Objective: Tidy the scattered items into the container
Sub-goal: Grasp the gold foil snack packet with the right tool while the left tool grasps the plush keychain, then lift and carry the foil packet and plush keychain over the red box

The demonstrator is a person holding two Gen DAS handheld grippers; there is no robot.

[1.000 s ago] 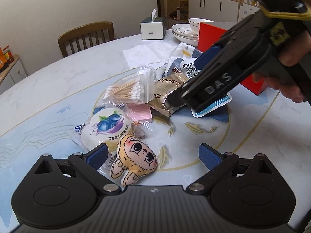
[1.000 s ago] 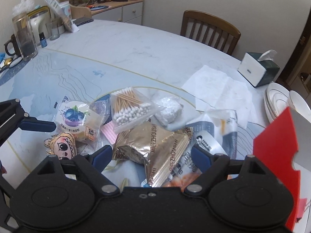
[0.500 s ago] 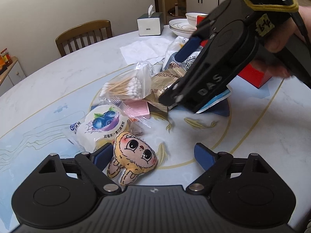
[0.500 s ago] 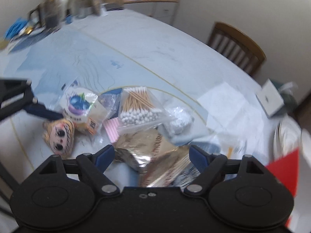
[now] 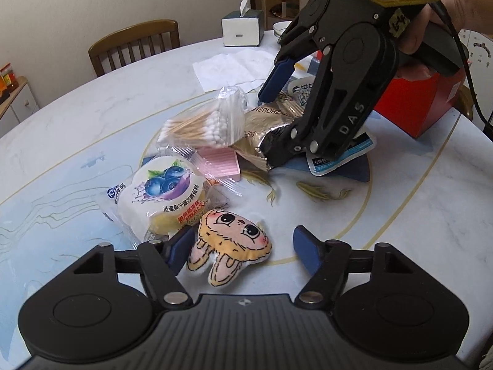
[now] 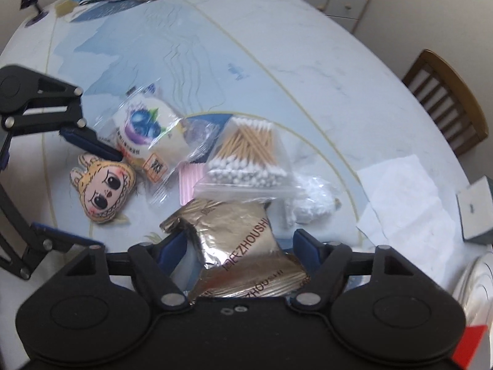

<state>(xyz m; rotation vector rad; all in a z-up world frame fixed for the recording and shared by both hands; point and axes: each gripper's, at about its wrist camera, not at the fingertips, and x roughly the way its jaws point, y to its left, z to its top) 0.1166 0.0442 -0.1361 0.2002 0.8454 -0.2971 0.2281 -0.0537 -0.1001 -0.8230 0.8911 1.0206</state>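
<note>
Gold foil snack packet (image 6: 243, 246) lies in pile mid-surface (image 5: 400, 215), under cotton swab bag (image 6: 246, 157). Our right gripper (image 6: 240, 243) straddles packet, fingers (image 6: 303, 246) apart, not clamped. Our left gripper (image 5: 243, 245) hangs over cartoon plush doll (image 5: 231, 246), fingers (image 5: 305, 248) apart. Blueberry cake pack (image 5: 160, 197) just beside doll; red container (image 5: 422, 98) behind pile.

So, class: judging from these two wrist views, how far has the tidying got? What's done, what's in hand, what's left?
Nothing looks packed yet: the red cardboard box shows no items inside from here. In hand: the right gripper is open around the gold foil snack packet; the left gripper is open around the plush bunny-girl toy. Left: the bag of cotton swabs, the blueberry cake packet and the pink comb.
</note>
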